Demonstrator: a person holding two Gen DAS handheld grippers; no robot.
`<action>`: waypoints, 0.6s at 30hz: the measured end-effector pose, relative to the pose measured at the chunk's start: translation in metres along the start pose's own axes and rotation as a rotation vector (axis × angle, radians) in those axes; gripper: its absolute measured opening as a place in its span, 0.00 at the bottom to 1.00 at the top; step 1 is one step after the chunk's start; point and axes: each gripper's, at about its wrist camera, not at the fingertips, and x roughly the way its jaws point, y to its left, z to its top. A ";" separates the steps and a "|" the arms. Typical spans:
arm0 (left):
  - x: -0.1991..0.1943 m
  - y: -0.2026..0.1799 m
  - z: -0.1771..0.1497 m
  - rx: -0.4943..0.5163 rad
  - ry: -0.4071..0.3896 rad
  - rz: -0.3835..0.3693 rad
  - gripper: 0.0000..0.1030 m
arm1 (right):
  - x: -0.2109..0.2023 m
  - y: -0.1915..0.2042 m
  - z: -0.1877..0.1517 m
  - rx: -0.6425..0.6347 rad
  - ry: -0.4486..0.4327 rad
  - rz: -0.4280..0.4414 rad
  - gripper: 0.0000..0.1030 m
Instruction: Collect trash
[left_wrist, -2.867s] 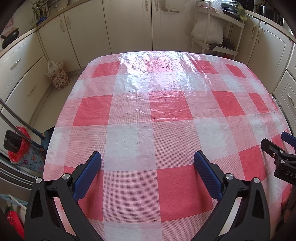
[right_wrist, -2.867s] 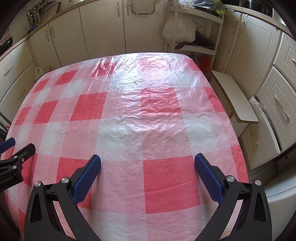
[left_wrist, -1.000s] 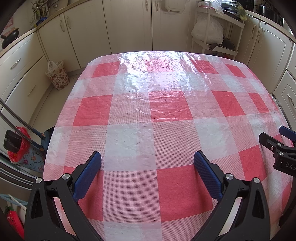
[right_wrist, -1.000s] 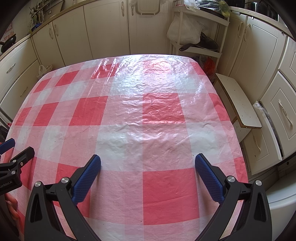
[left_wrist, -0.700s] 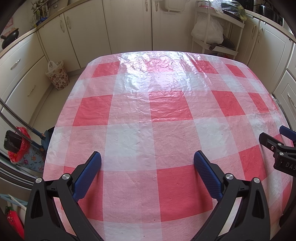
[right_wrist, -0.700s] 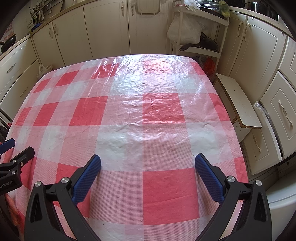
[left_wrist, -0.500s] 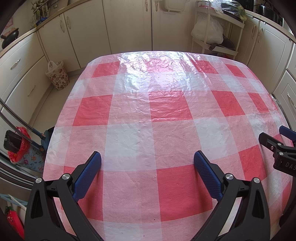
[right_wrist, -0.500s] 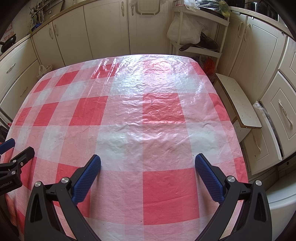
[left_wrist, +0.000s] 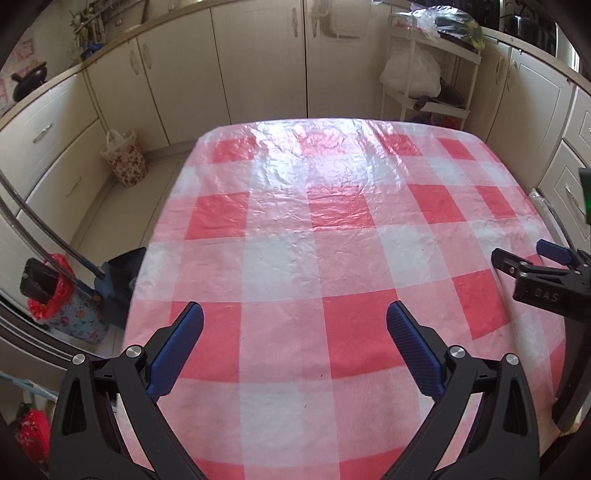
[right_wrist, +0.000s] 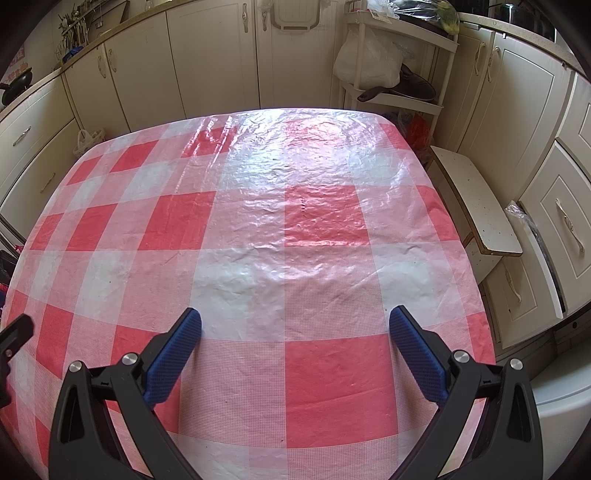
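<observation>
A table under a red and white checked plastic cloth (left_wrist: 332, 258) fills both views (right_wrist: 258, 258). I see no loose trash on the cloth. My left gripper (left_wrist: 294, 317) is open and empty above the table's near edge. My right gripper (right_wrist: 295, 325) is open and empty over the near right part of the table. It also shows at the right edge of the left wrist view (left_wrist: 532, 269). A bit of the left gripper shows at the left edge of the right wrist view (right_wrist: 13, 338).
Cream cabinets (left_wrist: 258, 62) ring the room. A floral bag (left_wrist: 125, 162) and a dustpan with handle (left_wrist: 118, 277) stand on the floor at the left. A white shelf rack with bags and pans (right_wrist: 391, 74) stands at the back right. A low white bench (right_wrist: 476, 206) sits right of the table.
Both grippers have lifted and pulled back a little. The right gripper has shifted rightward and forward, so less of the left gripper shows in its view. Both stay open.
</observation>
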 end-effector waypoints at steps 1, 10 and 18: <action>-0.004 0.001 -0.001 0.000 -0.006 0.000 0.93 | 0.000 0.000 0.000 0.000 0.000 0.000 0.94; -0.052 0.013 -0.011 0.015 -0.098 0.002 0.93 | 0.000 0.000 0.000 0.000 0.000 0.001 0.94; -0.066 0.027 -0.011 -0.030 -0.115 0.003 0.93 | 0.000 0.000 0.000 0.000 0.000 0.001 0.94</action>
